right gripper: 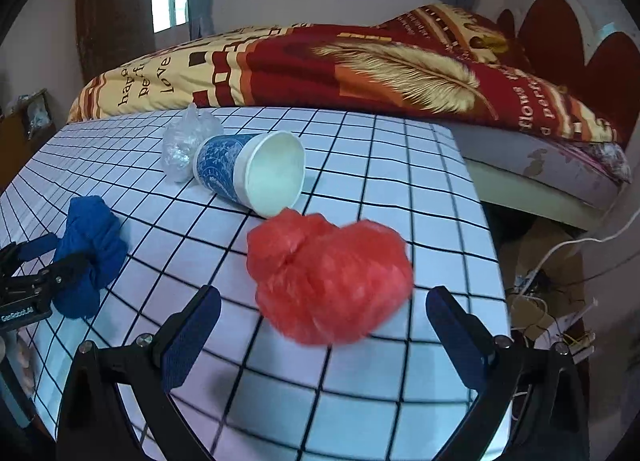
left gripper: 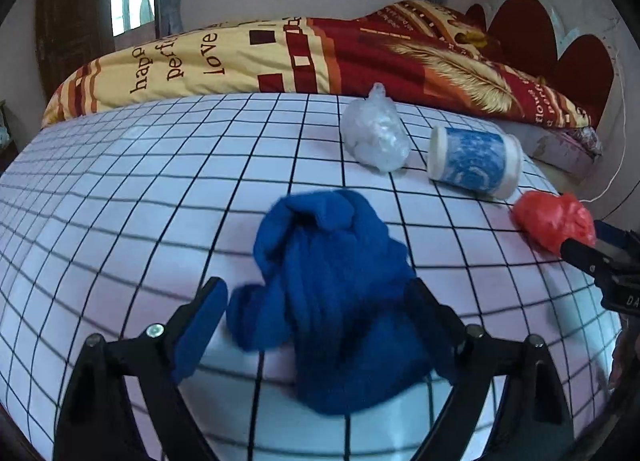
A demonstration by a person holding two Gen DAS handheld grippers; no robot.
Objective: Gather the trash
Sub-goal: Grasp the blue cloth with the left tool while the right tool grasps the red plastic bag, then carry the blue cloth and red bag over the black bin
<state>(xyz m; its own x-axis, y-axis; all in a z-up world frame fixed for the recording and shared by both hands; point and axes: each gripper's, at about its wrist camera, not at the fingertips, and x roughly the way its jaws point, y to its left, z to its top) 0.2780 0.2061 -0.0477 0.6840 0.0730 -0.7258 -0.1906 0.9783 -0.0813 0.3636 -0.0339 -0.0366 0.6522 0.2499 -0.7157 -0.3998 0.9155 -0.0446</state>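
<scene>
Left gripper (left gripper: pixel 316 325) wide, straddles blue cloth wad (left gripper: pixel 332 293) at 12 o'clock on checked bench (left gripper: pixel 120 189). Right gripper (right gripper: pixel 324 331) wide, red plastic bag wad (right gripper: pixel 328 277) between its fingers, 12 o'clock. Paper cup (right gripper: pixel 252 171) beyond, lying sideways, mouth toward right gripper.

Left gripper (left gripper: pixel 316 325): 2 black angular fingers, each faced with a blue textured pad (left gripper: pixel 200 331). Black linkage arms behind, 2 silver round screw heads per side. Matte plastic look.

Right gripper (right gripper: pixel 324 337): same build, black fingers, blue dimpled pads (right gripper: pixel 192 341), 2 silver screws per side.

In the right wrist view, the left gripper's black body carries white lettering, partly legible, reading "GenRobot.AI". White letters "DA" show on the right gripper's body in the left wrist view.
</scene>
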